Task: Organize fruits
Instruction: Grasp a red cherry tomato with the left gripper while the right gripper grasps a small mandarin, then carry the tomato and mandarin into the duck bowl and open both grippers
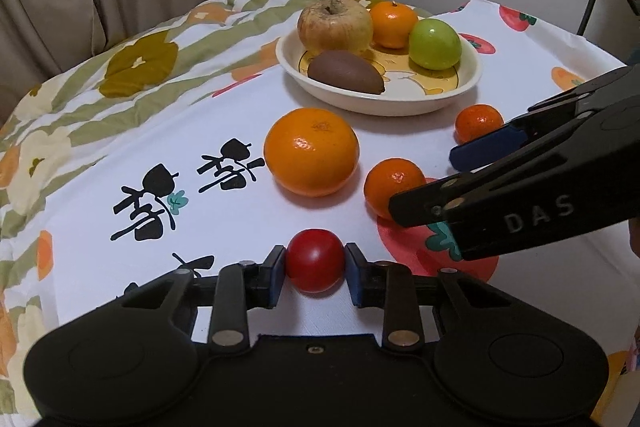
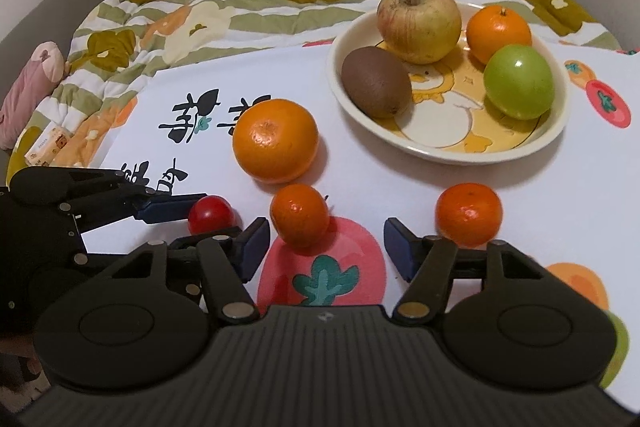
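The left hand-held gripper (image 1: 315,269) pinches the small red fruit (image 1: 315,259), which rests on the white printed cloth (image 1: 240,227). The bowl (image 1: 472,75) lies ahead and slightly right of it, past the large orange (image 1: 312,151). The right hand-held gripper (image 2: 326,247) is spread, gripping nothing; a small mandarin (image 2: 299,215) sits just ahead of its left finger, nearer than the other mandarin (image 2: 469,214).
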`<state>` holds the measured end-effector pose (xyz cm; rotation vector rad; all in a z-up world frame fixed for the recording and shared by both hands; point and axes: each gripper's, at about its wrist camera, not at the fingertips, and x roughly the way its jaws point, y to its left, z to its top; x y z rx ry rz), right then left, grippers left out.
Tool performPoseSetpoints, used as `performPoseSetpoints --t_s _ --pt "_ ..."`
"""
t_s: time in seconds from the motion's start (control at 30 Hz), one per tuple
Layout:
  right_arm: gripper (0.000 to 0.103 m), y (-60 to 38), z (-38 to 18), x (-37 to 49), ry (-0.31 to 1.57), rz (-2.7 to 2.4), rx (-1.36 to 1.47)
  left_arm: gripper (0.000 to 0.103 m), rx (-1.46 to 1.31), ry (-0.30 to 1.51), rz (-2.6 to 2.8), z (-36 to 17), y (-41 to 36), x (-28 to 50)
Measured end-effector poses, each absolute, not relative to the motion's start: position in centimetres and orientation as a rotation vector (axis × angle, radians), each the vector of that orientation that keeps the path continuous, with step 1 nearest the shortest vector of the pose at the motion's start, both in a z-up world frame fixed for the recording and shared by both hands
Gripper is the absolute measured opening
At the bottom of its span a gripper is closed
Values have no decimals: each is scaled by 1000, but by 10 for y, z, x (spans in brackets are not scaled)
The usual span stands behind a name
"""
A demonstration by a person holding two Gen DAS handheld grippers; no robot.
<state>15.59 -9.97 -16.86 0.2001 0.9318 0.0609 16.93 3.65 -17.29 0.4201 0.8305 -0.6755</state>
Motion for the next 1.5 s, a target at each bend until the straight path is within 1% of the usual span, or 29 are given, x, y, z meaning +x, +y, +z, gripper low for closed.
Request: performPoseSetpoints --t_s 0.17,0.37,0.57,0.83,1.1,1.5 --pt "72 -95 -171 160 933 67 203 34 426 831 -657 -172 40 168" --pt "65 -91 -175 166 939 72 195 34 420 837 -626 -172 49 167" --pt "49 -85 -176 171 942 86 186 34 408 848 -593 -171 56 164" --pt "49 -83 -165 166 929 103 156 34 375 846 -545 -159 63 159" --pt "49 -95 -141 157 892 118 147 34 329 832 -487 -136 60 153" --pt "49 -143 -102 139 840 123 117 34 258 793 -418 -94 26 139"
